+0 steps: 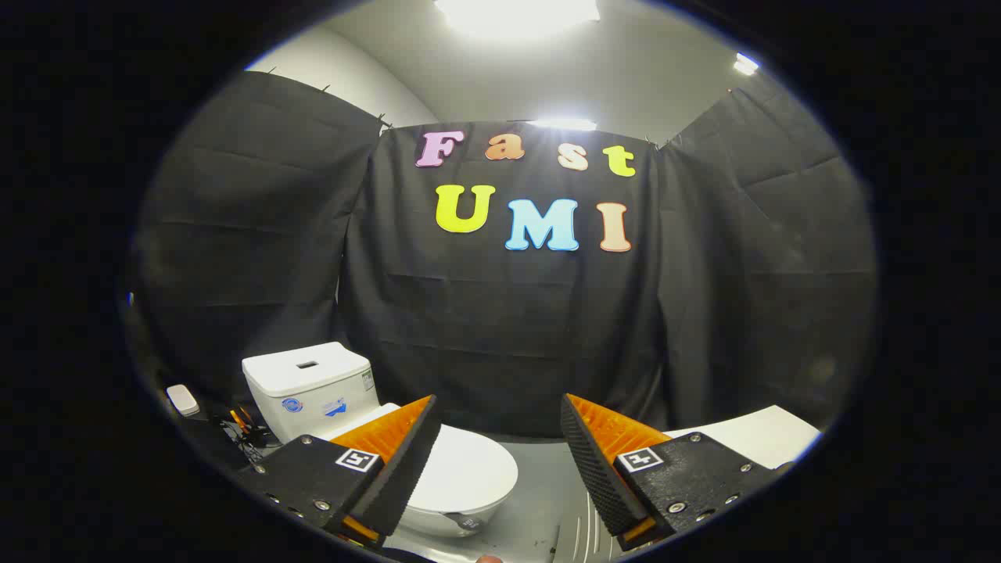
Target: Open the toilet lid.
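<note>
A small white toilet stands on the grey floor ahead and to the left of my fingers. Its lid lies flat and closed over the bowl, partly hidden behind my left finger. The white tank rises behind the lid, with a slot on top and stickers on its front. My gripper is open, with a wide gap between the two orange and black fingers and nothing between them. The right finger is to the right of the toilet, over bare floor. The fingers hang above and short of the lid, not touching it.
Black cloth walls close in the booth behind and on both sides. A white flat panel lies beyond the right finger. Left of the tank sit a small white box and a tangle of dark cables. Grey floor stretches between toilet and panel.
</note>
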